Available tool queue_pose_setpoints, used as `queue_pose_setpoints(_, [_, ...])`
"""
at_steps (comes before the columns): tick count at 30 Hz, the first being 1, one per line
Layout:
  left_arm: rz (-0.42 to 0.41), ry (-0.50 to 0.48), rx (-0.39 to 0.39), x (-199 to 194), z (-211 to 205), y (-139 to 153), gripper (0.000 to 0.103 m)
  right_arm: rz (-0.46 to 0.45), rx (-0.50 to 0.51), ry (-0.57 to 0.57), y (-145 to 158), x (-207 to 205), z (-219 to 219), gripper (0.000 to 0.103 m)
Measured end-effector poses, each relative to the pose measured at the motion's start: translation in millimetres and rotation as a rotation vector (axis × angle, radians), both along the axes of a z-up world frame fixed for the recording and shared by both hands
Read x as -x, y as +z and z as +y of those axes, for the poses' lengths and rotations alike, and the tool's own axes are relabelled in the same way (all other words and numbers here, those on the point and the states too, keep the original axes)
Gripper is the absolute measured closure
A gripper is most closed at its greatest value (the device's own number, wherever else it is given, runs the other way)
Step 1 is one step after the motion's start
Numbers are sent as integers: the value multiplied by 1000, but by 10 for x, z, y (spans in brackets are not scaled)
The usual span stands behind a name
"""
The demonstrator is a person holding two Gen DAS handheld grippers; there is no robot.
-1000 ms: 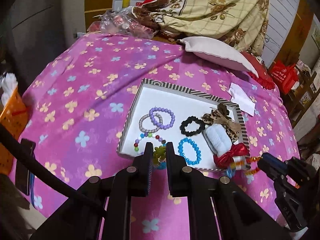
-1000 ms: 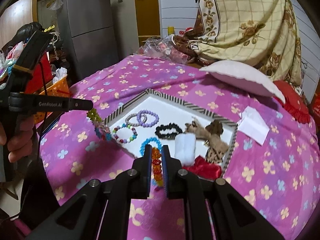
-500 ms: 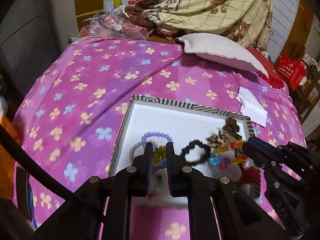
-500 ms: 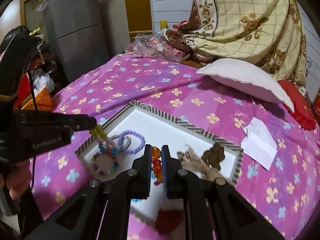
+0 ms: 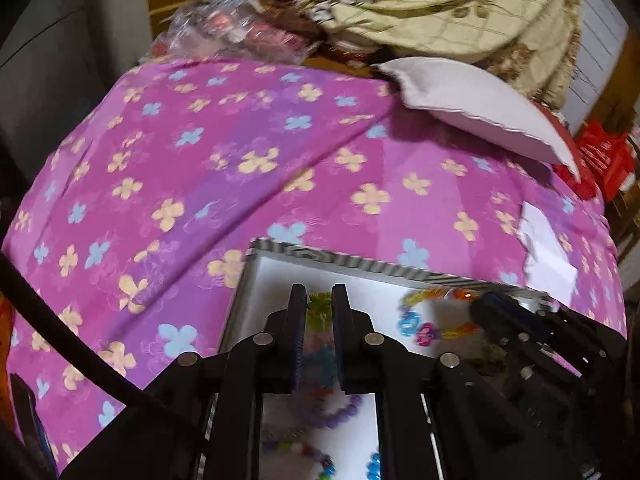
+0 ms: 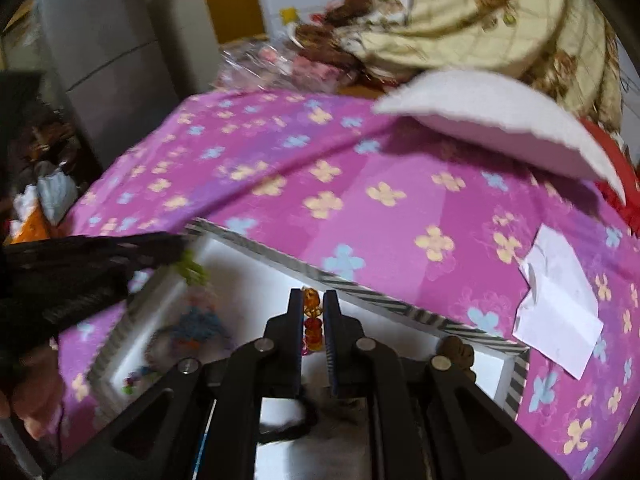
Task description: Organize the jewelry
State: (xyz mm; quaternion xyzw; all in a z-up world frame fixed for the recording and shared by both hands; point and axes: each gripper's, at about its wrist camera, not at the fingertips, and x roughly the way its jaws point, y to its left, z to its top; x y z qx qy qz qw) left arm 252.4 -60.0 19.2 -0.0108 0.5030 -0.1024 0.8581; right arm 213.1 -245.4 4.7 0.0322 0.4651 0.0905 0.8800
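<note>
1. Bottom centre of the left wrist view: the left gripper (image 5: pixel 319 300) is closed narrow on a bracelet with green beads (image 5: pixel 319 309), which hangs over the white floor of the striped-rim tray (image 5: pixel 360 266).

2. Bottom centre of the right wrist view: the right gripper (image 6: pixel 313 304) is pinched narrow on an amber and red bead bracelet (image 6: pixel 311 320), held above the tray's far rim (image 6: pixel 360 292). In the left view the same strand trails multicoloured beads (image 5: pixel 424 326) from the right gripper at lower right.

3. Lower in both frames, the tray already holds other pieces: a purple bead bracelet (image 5: pixel 340 414) and, blurred at the tray's right end, a brown bow (image 6: pixel 456 354).

4. Step in hand, by the look of it: both bracelets are being carried over the tray for placing. The next move likely calls for lowering each onto bare white floor clear of the pieces already there, then opening the jaws so the strands drop flat and do not tangle.

5. Mid-frame, a white paper slip (image 6: pixel 556 312) lies on the pink flowered bedspread (image 5: pixel 240 152), right of the tray.

6. Upper right, a pale pillow (image 5: pixel 472 108) rests before a heaped cream quilt (image 5: pixel 460 12).
</note>
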Motion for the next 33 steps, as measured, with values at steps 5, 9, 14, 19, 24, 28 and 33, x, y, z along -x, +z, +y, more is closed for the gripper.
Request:
queue_pose_setpoints(5, [31, 23, -36, -56, 100, -244, 94, 48, 32, -16, -236, -45, -78, 93])
queue_pose_setpoints(9, [38, 26, -51, -36, 134, -341, 93, 58, 59, -13, -277, -27, -66, 90])
queue_pose_setpoints(14, [10, 12, -63, 45, 116, -310, 86, 34, 38, -31, -188, 59, -108, 73])
queue_pose_setpoints(19, [-18, 11, -70, 163, 139, -255, 78, -6, 31, -27, -40, 232, -96, 69])
queue_pose_setpoints(24, [-60, 16, -102, 347, 187, -175, 78, -44, 21, -38, 96, 430, -109, 63])
queue_pose_setpoints(28, [-98, 31, -110, 534, 248, -74, 78, -72, 6, -43, 198, 688, -108, 58])
queue_pose_setpoints(33, [-165, 28, -123, 859, 285, 82, 78, -112, 8, -57, 307, 1072, -85, 54])
